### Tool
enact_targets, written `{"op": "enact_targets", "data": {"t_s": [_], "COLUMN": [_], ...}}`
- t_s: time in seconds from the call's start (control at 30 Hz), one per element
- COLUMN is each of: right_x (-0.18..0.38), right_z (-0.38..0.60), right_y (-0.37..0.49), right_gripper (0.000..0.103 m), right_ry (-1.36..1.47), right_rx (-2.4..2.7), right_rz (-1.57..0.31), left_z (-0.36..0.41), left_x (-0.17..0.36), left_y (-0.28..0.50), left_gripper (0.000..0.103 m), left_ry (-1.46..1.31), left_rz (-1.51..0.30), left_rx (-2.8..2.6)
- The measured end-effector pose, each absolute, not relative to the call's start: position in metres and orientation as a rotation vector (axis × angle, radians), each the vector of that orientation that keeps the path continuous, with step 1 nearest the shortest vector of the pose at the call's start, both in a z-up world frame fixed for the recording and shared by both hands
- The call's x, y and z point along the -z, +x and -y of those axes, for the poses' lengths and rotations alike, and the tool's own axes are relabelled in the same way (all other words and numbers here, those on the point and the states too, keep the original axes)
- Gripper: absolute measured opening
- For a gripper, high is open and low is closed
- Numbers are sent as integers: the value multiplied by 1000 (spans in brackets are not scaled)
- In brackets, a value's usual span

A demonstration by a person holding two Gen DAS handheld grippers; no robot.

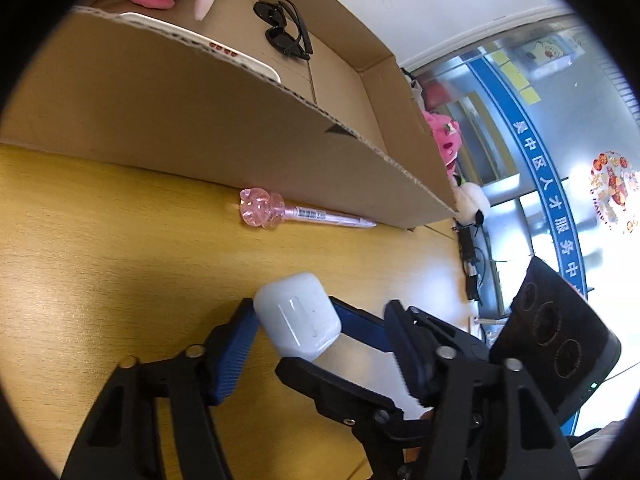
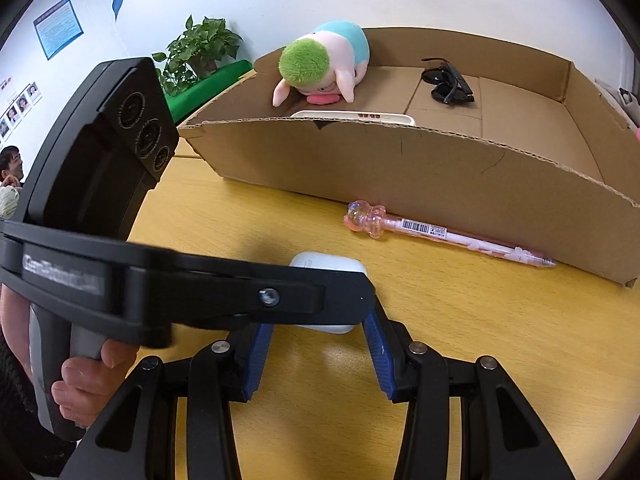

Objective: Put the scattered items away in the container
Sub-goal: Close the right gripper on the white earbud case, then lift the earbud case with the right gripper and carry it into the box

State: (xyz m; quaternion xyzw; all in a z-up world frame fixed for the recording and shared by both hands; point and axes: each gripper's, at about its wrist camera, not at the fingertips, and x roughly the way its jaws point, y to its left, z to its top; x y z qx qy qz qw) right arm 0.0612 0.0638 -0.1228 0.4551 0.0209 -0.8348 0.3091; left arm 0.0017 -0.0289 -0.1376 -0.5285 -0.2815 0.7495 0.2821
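A white earbud case (image 1: pixel 298 316) lies on the yellow table, also seen in the right wrist view (image 2: pixel 328 266). My left gripper (image 1: pixel 294 316) is shut on the case. My right gripper (image 2: pixel 318 326) is open, its blue pads (image 2: pixel 378 328) on either side of the same case, with the left gripper's finger (image 2: pixel 224 290) crossing in front. A pink pen (image 1: pixel 298 212) with a bear top lies against the cardboard box's (image 1: pixel 200 112) near wall; it shows too in the right wrist view (image 2: pixel 444 234). The box (image 2: pixel 400 160) holds a plush toy (image 2: pixel 320 64), sunglasses (image 2: pixel 448 82) and a white tray (image 2: pixel 352 117).
A potted plant (image 2: pixel 200 52) stands behind the box at the left. Pink and white plush toys (image 1: pixel 444 140) lie beyond the box's far end. A person (image 2: pixel 10 166) sits at the far left. Cables (image 1: pixel 470 256) hang past the table's edge.
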Motion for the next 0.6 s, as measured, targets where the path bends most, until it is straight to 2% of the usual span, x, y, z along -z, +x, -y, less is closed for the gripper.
{"op": "enact_targets", "data": {"t_s": [0.07,0.13,0.6], "right_x": [125,127,111], "right_z": [-66,-68,-72], "right_y": [59,58,52], "right_gripper": [49,48,48], "right_ry": [1212,1224,1189], "right_rx": [2200,2196,2219], "right_rz": [-41,-41,-98], "left_z": [29,33,19], "left_x": [139,140,115], "left_y": [1,0,-1], "left_gripper": [39,27,25], "left_ry": [-1432,-1446,-1423], "left_rz": [748,751,604], "left_rx": [-2024,-2032,-2114]}}
